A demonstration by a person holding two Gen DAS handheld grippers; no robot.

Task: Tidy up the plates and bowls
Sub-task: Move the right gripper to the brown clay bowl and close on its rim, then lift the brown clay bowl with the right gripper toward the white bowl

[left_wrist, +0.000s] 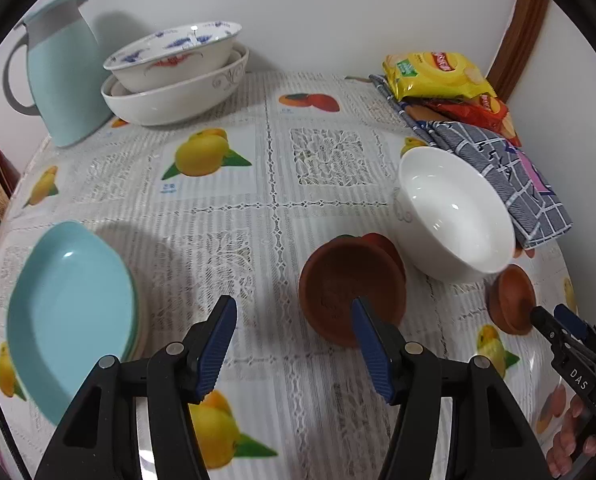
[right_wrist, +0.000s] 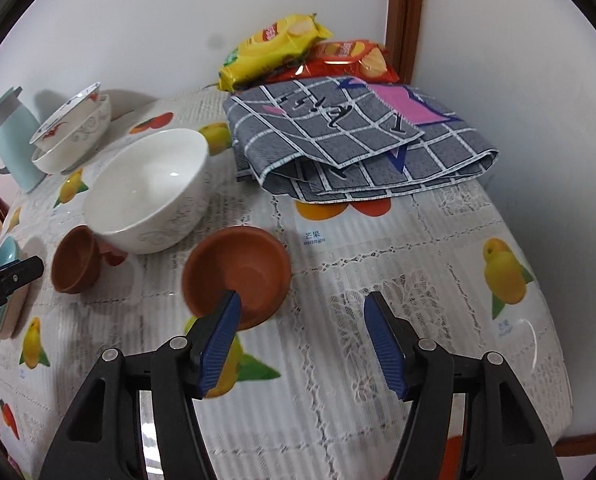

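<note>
Both our grippers are wide open, holding nothing. Left gripper (left_wrist: 294,312) sits low over the tablecloth (left_wrist: 258,208); its right finger overlaps the near rim of a small brown clay bowl (left_wrist: 350,284) in view, contact unclear. Right gripper (right_wrist: 302,308) likewise: its left finger overlaps the near rim of the other small brown clay bowl (right_wrist: 238,268), right finger over bare cloth.

Near left in our left view: a stack of light blue oval plates (left_wrist: 70,308), upright on the table.

Just past the two clay bowls we see the white bowl (left_wrist: 454,216), tilted, open side toward us; whether it touches either clay bowl we can't tell. Right behind it lies a folded grey checked cloth (right_wrist: 358,140), and behind that, two snack bags, yellow (right_wrist: 274,48) over red (right_wrist: 350,60), against the wall.

Far left corner: a patterned bowl (left_wrist: 170,56) nested in a larger white bowl (left_wrist: 174,92), tilted rather than seated flat. Just beside them stands a light blue thermos jug (left_wrist: 62,76).
</note>
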